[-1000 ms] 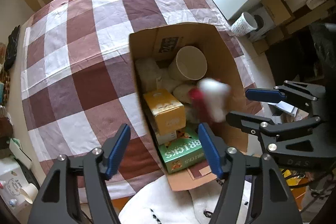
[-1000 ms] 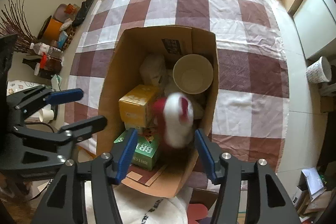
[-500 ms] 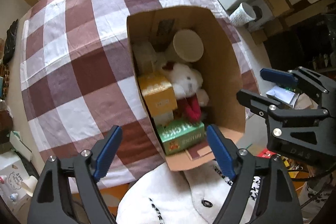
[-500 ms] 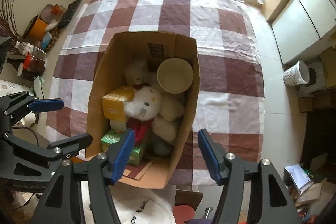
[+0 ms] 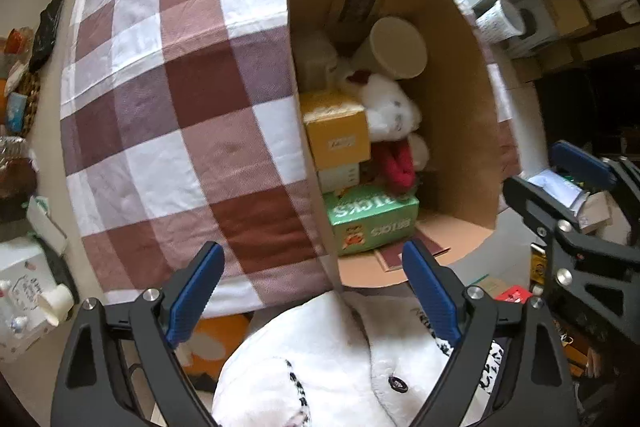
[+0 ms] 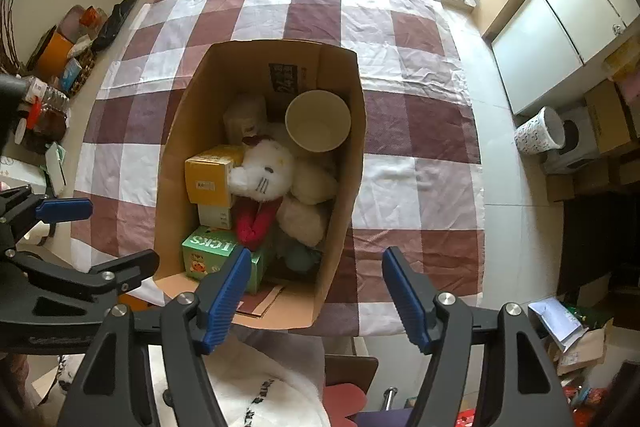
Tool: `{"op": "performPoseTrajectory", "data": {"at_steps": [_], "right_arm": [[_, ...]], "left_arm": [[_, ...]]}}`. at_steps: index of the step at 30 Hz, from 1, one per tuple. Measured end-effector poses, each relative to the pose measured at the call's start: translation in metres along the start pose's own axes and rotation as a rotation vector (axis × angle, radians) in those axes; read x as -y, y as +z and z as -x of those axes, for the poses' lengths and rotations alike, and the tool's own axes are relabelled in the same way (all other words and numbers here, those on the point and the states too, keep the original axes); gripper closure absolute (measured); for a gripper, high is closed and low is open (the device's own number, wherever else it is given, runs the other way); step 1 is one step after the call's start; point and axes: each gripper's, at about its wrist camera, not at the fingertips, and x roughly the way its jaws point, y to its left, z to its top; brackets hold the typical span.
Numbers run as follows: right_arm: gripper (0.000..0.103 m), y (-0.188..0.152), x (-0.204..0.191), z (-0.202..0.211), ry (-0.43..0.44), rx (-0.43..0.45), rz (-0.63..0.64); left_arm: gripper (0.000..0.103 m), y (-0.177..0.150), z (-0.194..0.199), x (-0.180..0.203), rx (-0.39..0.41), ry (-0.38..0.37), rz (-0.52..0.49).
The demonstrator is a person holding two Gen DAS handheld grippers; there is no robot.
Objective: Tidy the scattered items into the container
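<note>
White plush cat toy w/ red legs (image 6: 262, 173) lies inside the open brown cardboard box (image 6: 344, 187) on the checked tablecloth (image 6: 416, 131). Left gripper (image 5: 312, 291) & right gripper (image 6: 314, 293) both just spread wider, nothing between the jaws.

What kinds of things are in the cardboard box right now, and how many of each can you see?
In the cardboard box, as far as shows:
Small cartons: 3 — yellow carton, white carton, green carton
Plush toys: 2 — white cat plush, cream plush
Paper cups: 1 — paper cup
Pale wrapped packs: 1 — pale pack
Total: 7; more may be hidden underneath.
</note>
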Motion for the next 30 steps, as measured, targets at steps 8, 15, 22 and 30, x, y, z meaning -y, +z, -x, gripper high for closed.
{"op": "performPoseTrajectory", "data": {"at_steps": [8,15,22,30], "right_arm": [[0.033,0.002,-0.001,-0.002,-0.038,0.0,-0.005],[0.033,0.003,-0.002,-0.001,-0.061,0.0,-0.005],[0.033,0.004,0.001,-0.001,-0.053,-0.004,-0.016],[0.033,0.004,0.004,-0.003,-0.057,-0.009,-0.026]], "left_arm": [[0.012,-0.001,0.01,0.001,0.045,0.028,0.034],[0.011,-0.001,0.016,0.007,0.078,0.068,0.027],[0.012,0.0,0.018,0.009,0.089,0.076,0.021],[0.012,0.002,0.018,0.012,0.112,0.082,0.006]]}}
